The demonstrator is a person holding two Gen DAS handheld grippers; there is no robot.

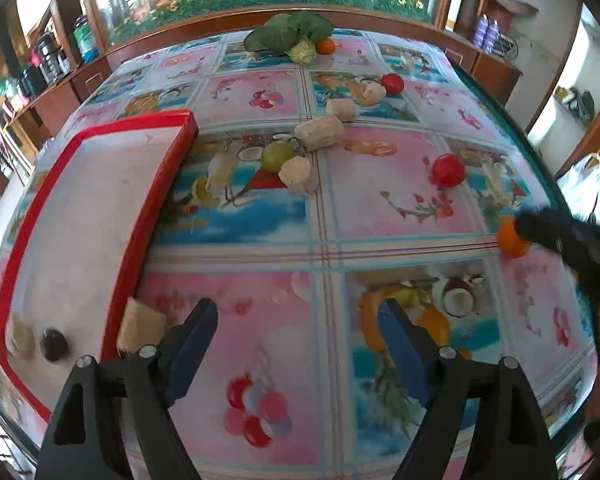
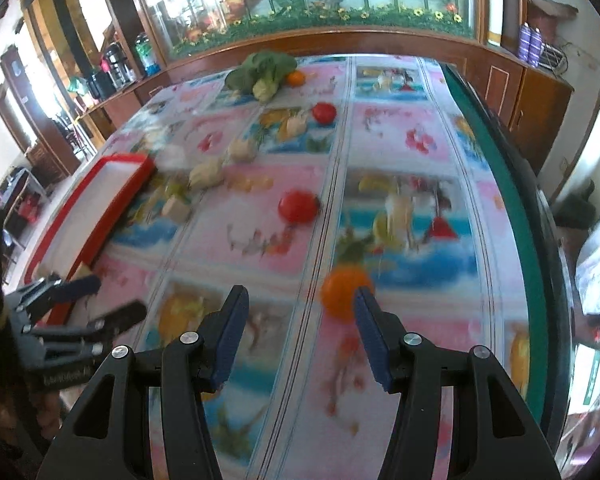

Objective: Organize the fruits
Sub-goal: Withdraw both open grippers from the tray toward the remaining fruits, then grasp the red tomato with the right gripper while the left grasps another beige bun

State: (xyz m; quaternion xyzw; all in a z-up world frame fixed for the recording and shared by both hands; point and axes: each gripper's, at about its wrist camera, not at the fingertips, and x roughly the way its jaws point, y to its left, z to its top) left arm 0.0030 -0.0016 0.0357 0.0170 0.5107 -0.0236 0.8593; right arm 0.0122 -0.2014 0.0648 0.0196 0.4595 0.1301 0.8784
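— Where are the two grippers now?

— Both point steeply down at the table (image 1: 324,240), which has a fruit-print cloth. The left gripper (image 1: 296,320) hangs near the front corner of the red tray (image 1: 148,216). Its jaws are spread wide and nothing is between them, only the cloth below.

— And the right one?

— The right gripper (image 2: 300,312) is more to the right side of the table. Its jaws stand apart too, but less wide. An orange (image 2: 342,292) lies on the cloth just beyond the tip of its right finger (image 2: 370,332). The picture is blurred there, so I cannot tell if the finger touches it. It is not between the jaws.

— What about the other fruit?

— A red tomato (image 1: 448,169) sits in the middle of the table, and a second tomato (image 1: 392,83) farther back. A green fruit (image 1: 277,155) lies among some pale blocks (image 1: 319,132) near the far corner of the tray. At the back edge there are leafy greens (image 1: 288,36) with another small orange (image 1: 325,46) beside them.

— Is something in the tray?

— Yes, a dark round thing (image 1: 54,345) and a pale piece (image 1: 20,338), at its near end. One beige block (image 1: 140,326) rests against the rim outside.
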